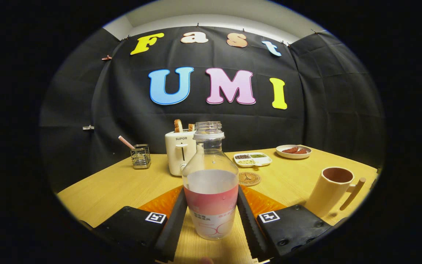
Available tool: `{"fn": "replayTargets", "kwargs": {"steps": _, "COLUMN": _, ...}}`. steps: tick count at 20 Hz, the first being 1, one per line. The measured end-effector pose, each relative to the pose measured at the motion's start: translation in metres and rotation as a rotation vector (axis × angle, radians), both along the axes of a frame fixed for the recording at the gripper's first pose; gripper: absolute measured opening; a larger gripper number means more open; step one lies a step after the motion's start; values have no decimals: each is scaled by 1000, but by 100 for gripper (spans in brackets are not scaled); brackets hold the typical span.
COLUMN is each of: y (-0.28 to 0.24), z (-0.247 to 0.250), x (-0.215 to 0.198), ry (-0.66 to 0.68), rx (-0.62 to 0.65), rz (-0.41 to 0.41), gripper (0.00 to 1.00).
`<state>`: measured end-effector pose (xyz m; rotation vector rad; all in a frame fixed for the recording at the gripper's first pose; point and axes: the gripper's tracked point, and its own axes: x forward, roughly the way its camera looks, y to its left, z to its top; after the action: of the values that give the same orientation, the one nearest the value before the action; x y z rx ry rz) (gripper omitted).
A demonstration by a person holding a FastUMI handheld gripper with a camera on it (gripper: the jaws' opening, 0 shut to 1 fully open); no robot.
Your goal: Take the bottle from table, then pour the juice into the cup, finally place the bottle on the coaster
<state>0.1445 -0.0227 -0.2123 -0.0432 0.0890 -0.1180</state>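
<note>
The bottle [211,183] is being clamped at both sides by the hand-held gripper [211,216] above the surface [115,187], with the cup [333,190] and the coaster [249,179] beyond.

- Single fisheye gripper view, riding on the gripper [211,220]; looks forward along its two fingers [174,220], which flank the clear plastic bottle with pink label [211,183].
- Low, just above the light wooden tabletop [115,187], facing level across it toward the black cloth booth wall [123,110].
- Very near the bottle; the round cork coaster [249,179] and white toaster [178,152] lie beyond it, the cream mug with stick handle [333,190] off to the right.
- White ceiling strip [214,16] shows above the wall.
</note>
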Motion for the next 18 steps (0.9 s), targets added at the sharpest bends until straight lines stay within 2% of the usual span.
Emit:
{"fn": "replayTargets", "kwargs": {"steps": 7, "y": -8, "z": 65, "x": -22, "ry": -31, "rx": 17, "rz": 8, "gripper": 76}}
{"fn": "replayTargets", "kwargs": {"steps": 10, "y": -18, "z": 82, "x": -37, "ry": -34, "rx": 62, "rz": 8, "gripper": 76}}
{"fn": "replayTargets", "kwargs": {"steps": 15, "y": -39, "z": 95, "x": -55, "ry": -19, "rx": 109, "rz": 3, "gripper": 76}}
{"fn": "replayTargets", "kwargs": {"steps": 18, "y": -47, "z": 85, "x": -60, "ry": 23, "rx": 197, "rz": 1, "gripper": 76}}
